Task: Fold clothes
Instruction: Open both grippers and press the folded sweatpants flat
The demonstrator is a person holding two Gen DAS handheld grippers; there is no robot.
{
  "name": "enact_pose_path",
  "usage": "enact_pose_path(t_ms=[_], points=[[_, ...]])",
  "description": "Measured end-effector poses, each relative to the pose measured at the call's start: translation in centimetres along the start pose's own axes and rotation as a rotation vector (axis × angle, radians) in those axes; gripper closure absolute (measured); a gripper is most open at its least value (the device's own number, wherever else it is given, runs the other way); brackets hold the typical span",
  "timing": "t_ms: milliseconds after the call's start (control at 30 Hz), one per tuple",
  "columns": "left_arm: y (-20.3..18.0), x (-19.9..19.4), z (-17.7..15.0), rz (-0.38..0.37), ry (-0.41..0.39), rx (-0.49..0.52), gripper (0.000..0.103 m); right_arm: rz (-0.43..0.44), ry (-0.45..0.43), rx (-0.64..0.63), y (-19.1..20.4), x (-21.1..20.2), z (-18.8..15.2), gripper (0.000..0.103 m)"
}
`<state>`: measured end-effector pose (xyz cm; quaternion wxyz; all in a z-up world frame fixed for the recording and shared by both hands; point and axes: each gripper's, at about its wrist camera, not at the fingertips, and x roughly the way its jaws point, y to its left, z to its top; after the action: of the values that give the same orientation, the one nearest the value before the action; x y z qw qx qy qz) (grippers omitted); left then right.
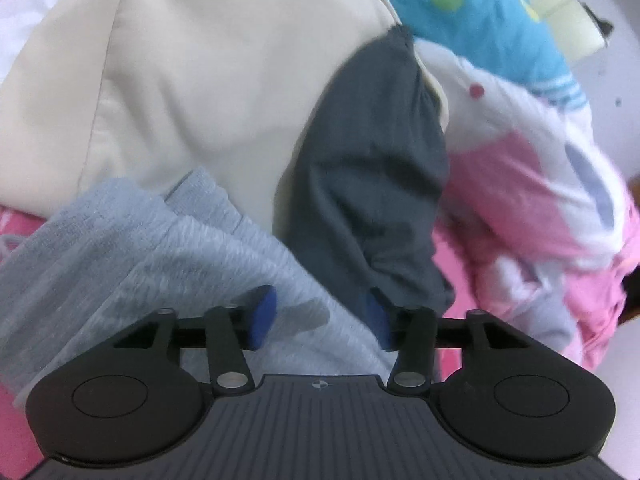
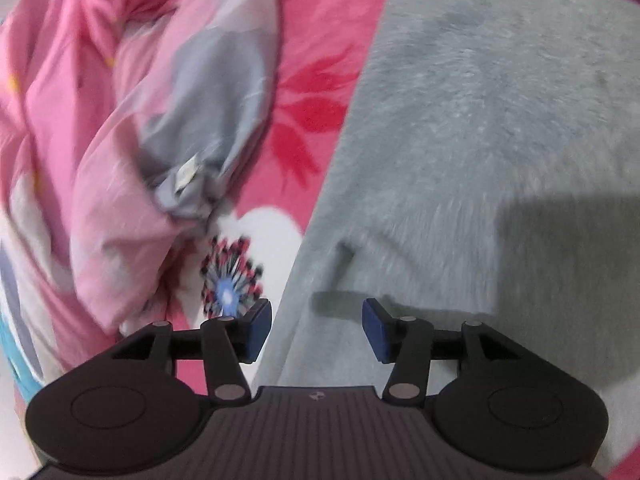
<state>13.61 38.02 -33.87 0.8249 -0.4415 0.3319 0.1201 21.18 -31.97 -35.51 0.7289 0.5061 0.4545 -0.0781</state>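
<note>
Two grippers hover over one light grey fleece garment point(image 2: 480, 128) spread on a pink floral bedsheet point(image 2: 320, 40). The left gripper point(image 1: 320, 316) and right gripper point(image 2: 316, 326) both stand parted, holding nothing. One cream garment point(image 1: 200, 80) and one dark grey garment point(image 1: 372, 184) lie beyond.

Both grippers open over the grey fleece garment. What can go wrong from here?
1. The left gripper hangs where the grey fleece garment meets a dark grey garment; closing may pinch both.
2. The right gripper sits at the fleece edge beside the pink floral bedsheet; it may grab the sheet too.
3. Both views are blurred, so aim may be off.
</note>
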Motion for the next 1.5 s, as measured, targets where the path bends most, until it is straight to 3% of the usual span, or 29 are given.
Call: enact_pose_path(t_ms=[133, 267, 367, 500, 600, 700, 867, 1000, 1133, 1267, 1367, 1400, 1433, 1500], points=[[0.3, -0.2, 0.7, -0.061, 0.059, -0.055, 0.052, 0.058, 0.054, -0.075, 1.8, -2.5, -4.0, 0.049], [0.8, -3.0, 0.1, -0.119, 0.158, -0.024, 0.049, 0.166, 0.246, -0.097, 2.7, -2.5, -9.5, 0.039], [2.3, -6.1, -1.7, -0.080, 0.218, -0.024, 0.044, 0.184, 0.385, -0.064, 1.5, -0.9, -14.2, 0.037], [5.7, -9.4, -5.4, 0.082, 0.247, -0.141, 0.039, 0.162, 0.496, 0.053, -2.0, 2.2, -19.6, 0.037], [7.7, -10.1, -7.5, 0.135, 0.191, -0.184, 0.036, 0.188, 0.469, 0.100, -3.8, 4.2, -21.6, 0.037], [8.9, -8.4, -8.1, 0.160, 0.152, -0.209, 0.036, 0.254, 0.402, 0.153, -4.3, 5.7, -22.2, 0.036], [8.5, -7.1, -7.8, 0.157, 0.073, -0.220, 0.034, 0.340, 0.300, 0.192, -4.0, 7.4, -23.1, 0.036], [7.8, -7.0, -7.2, 0.111, -0.003, -0.214, 0.037, 0.402, 0.266, 0.206, -3.8, 7.5, -23.7, 0.036], [7.8, -5.1, -6.4, 0.114, -0.021, -0.228, 0.040, 0.381, 0.276, 0.220, -4.2, 8.1, -23.5, 0.047], [7.8, -4.2, -6.2, 0.140, -0.051, -0.267, 0.033, 0.375, 0.258, 0.222, -3.2, 9.5, -23.5, 0.048], [7.2, -4.4, -6.8, 0.180, -0.081, -0.244, 0.037, 0.374, 0.244, 0.170, -2.0, 10.2, -23.6, 0.048], [6.9, -4.5, -7.0, 0.194, -0.091, -0.233, 0.040, 0.367, 0.240, 0.152, -1.8, 10.3, -23.7, 0.053], [6.8, -4.7, -7.1, 0.209, -0.097, -0.228, 0.047, 0.360, 0.235, 0.135, -1.5, 10.3, -23.7, 0.069], [6.9, -5.1, -7.4, 0.223, -0.104, -0.231, 0.056, 0.336, 0.227, 0.112, -1.3, 10.3, -23.7, 0.085]])
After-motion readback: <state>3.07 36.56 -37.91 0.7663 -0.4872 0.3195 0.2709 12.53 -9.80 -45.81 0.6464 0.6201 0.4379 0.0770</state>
